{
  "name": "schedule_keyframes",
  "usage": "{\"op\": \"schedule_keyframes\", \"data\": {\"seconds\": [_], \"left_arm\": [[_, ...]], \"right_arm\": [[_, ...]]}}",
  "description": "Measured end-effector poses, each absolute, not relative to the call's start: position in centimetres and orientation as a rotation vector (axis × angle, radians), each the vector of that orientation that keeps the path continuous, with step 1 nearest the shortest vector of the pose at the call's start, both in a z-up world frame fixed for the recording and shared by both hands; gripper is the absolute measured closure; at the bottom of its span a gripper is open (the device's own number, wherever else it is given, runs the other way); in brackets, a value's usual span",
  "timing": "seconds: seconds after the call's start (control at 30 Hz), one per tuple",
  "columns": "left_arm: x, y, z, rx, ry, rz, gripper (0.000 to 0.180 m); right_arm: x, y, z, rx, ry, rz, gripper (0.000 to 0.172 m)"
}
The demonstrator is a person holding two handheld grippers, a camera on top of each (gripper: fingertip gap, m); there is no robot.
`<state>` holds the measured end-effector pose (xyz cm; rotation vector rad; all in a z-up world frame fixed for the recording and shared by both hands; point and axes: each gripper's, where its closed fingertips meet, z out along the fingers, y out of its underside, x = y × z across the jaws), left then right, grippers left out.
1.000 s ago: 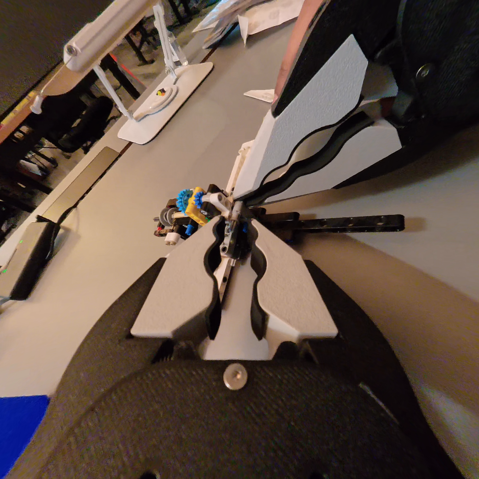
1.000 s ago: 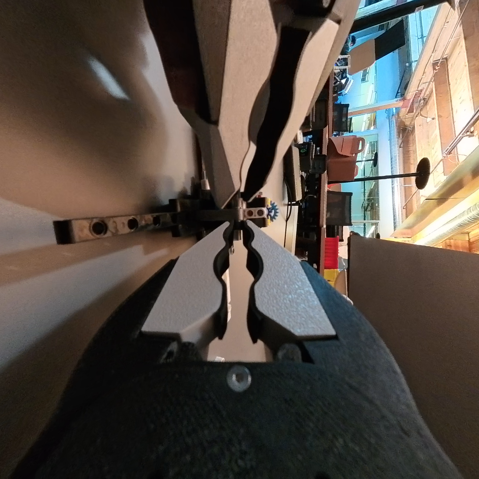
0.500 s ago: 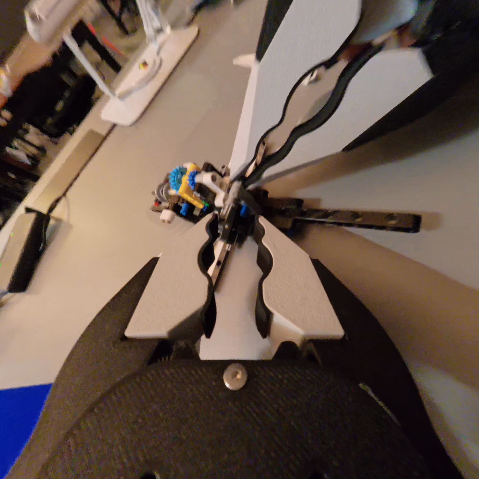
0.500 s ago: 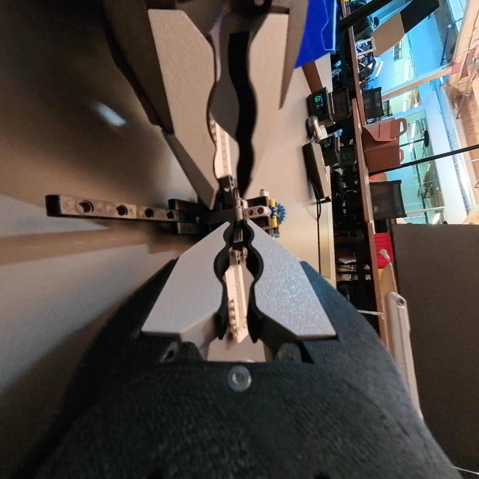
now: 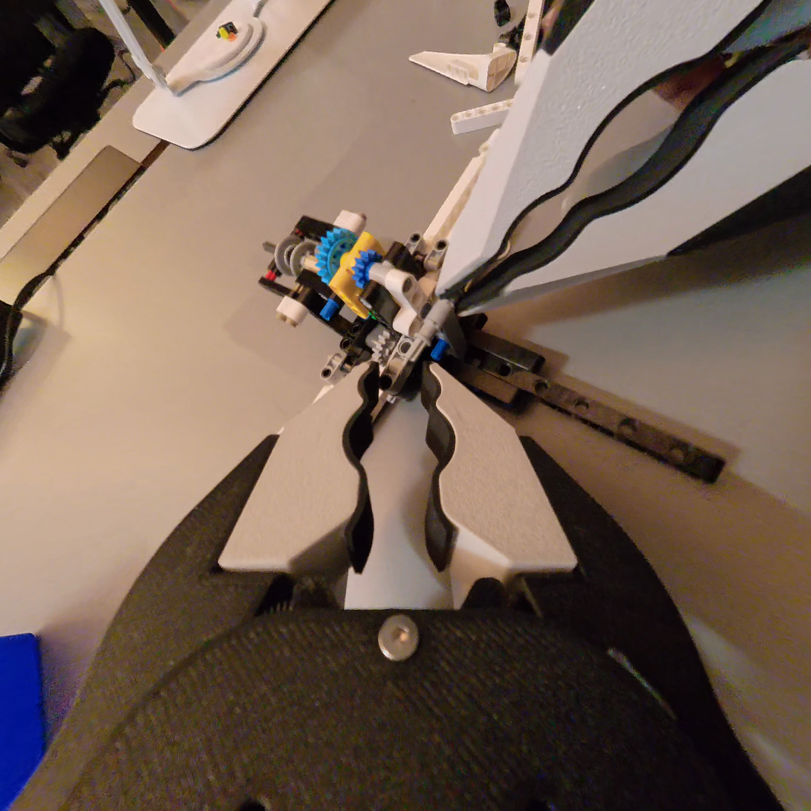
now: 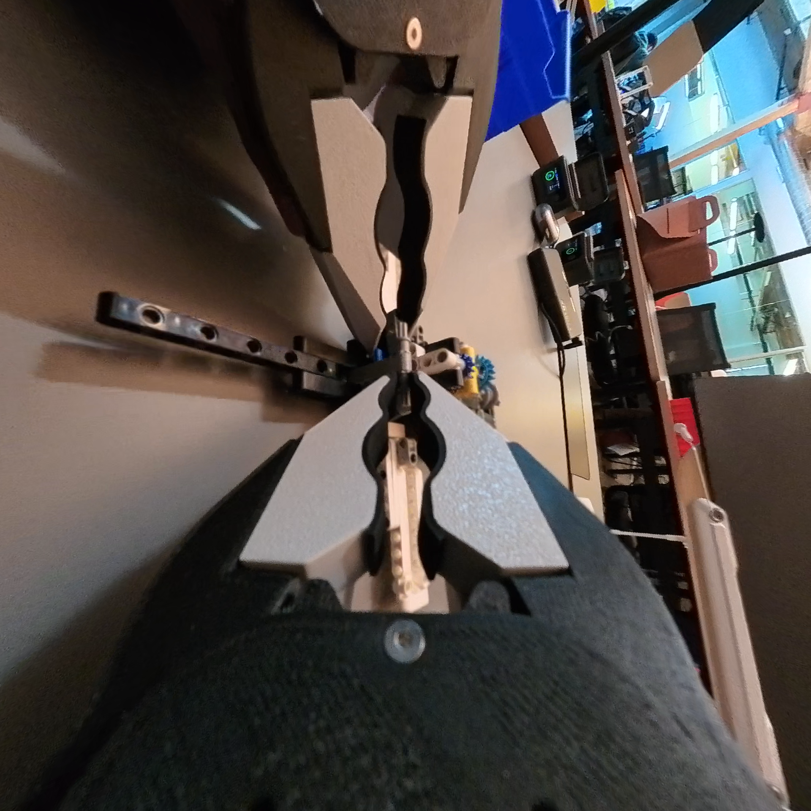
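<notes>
Gripping a toy-brick assembly point(image 5: 351, 281) at frame centre, both hand-held grippers, left point(image 5: 397, 373) on its black link, right point(image 6: 404, 382) on its grey axle; twisting may separate parts.

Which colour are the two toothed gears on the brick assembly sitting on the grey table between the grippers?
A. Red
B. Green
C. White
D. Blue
D: in the left wrist view both toothed gears on the brick assembly are blue, mounted beside a yellow block on the grey table.
</notes>
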<state>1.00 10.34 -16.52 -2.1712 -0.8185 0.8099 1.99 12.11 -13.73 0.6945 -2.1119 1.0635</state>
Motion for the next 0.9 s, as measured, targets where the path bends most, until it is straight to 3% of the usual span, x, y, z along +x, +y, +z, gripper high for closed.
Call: {"op": "schedule_keyframes", "data": {"seconds": [0.43,0.73,0.9], "left_arm": [[1.0,10.6,-16.3,-2.141,-0.863,0.787,0.161],[2.0,11.1,-14.6,-2.092,-0.605,0.843,0.149],[3.0,12.0,-13.5,-2.035,-0.452,0.804,0.151]], "right_arm": [[2.9,12.2,-13.6,0.63,-2.204,1.142,0.169],[2.6,12.7,-13.8,0.496,-2.391,1.232,0.169],[2.7,12.7,-13.8,0.461,-2.442,1.321,0.169]]}}
